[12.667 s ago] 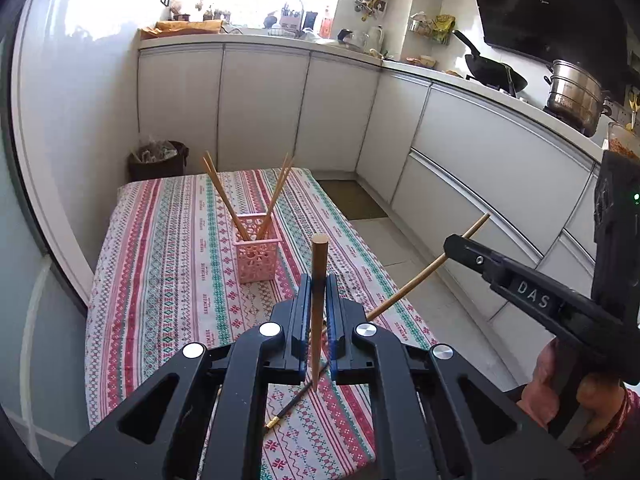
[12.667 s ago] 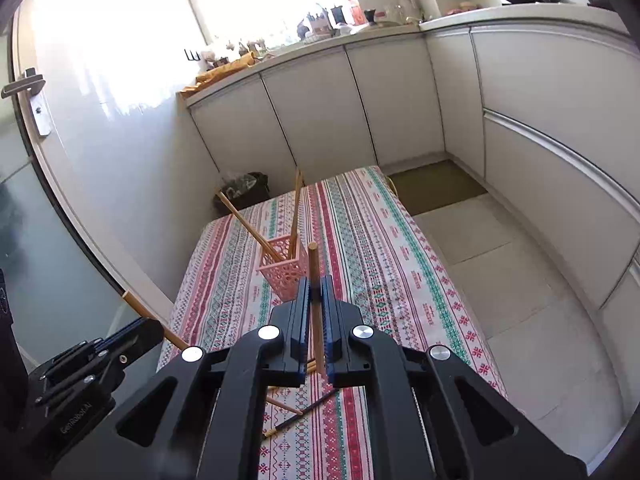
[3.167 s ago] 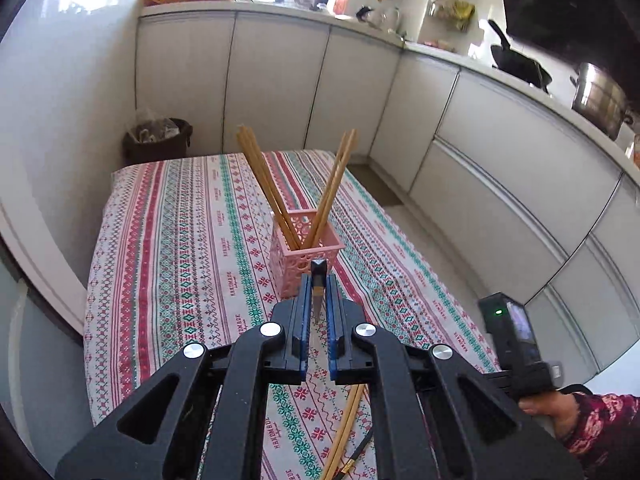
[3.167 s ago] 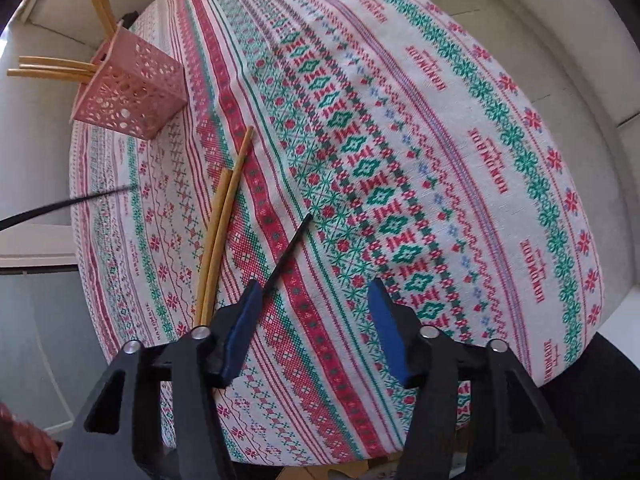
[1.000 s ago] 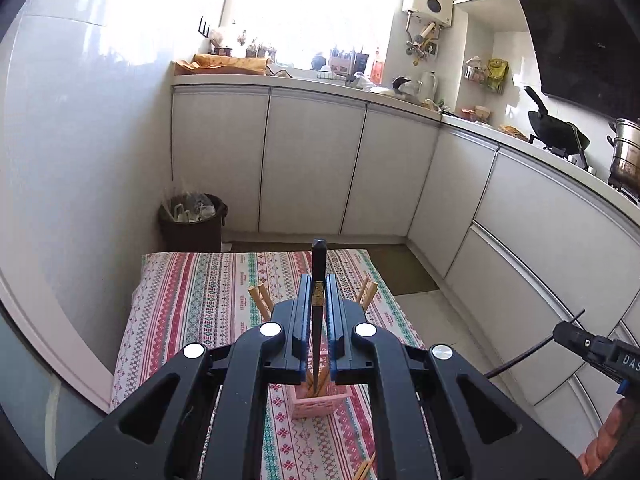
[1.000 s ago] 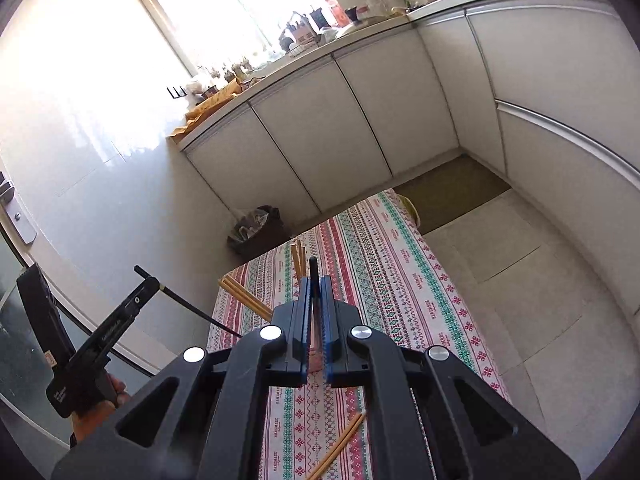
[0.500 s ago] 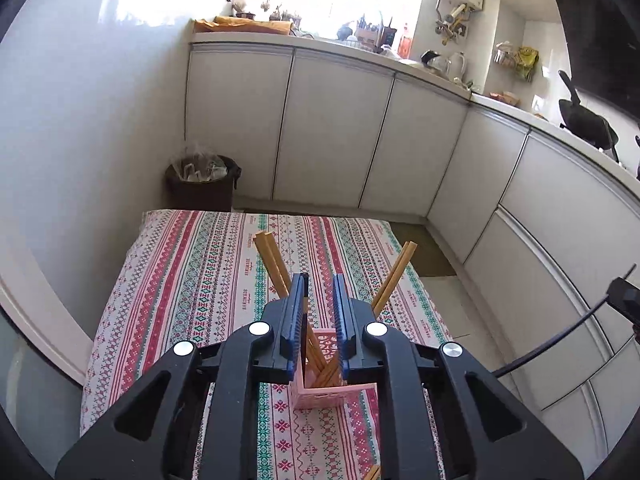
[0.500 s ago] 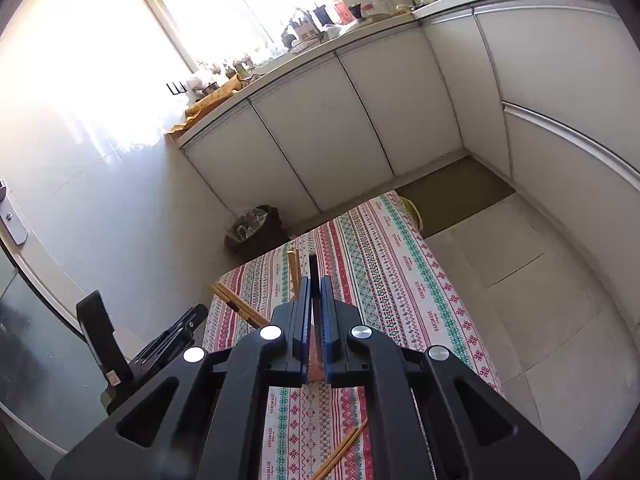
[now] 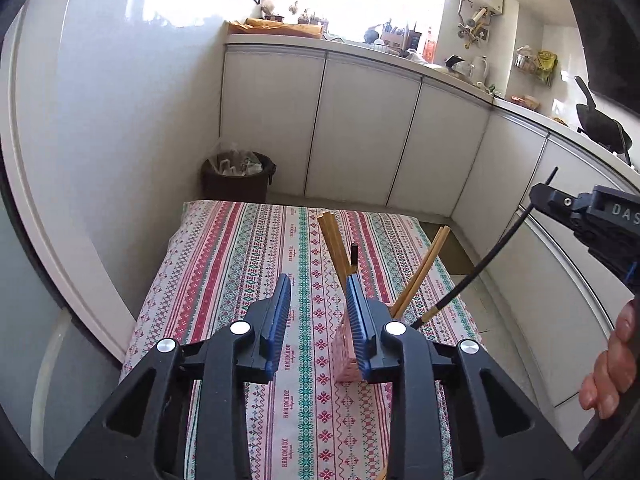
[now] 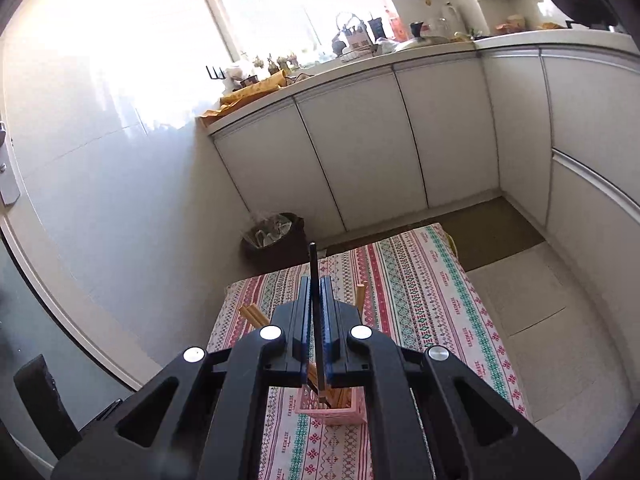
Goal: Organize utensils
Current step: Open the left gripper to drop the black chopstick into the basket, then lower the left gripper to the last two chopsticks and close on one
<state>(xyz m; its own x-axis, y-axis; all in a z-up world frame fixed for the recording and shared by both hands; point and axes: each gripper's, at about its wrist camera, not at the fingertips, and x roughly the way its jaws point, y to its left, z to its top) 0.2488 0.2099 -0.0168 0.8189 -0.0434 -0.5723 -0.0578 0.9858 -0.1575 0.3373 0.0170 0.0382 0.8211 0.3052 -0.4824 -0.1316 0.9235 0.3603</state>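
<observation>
Fingers (image 10: 298,320) clamp black chopstick (image 10: 314,280) above holder (image 10: 334,410).

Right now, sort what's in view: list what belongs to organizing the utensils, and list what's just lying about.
Belongs to the job:
- pink holder
- wooden chopsticks standing in it
- black chopstick clamped in the right gripper
- left gripper, open

Just lying about:
- trash bin
- kettle
- wok
- striped tablecloth

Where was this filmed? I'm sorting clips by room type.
Most likely a home kitchen: white cabinets run under a cluttered counter, a dark wok sits at its far right, and a kettle stands near the window.
</observation>
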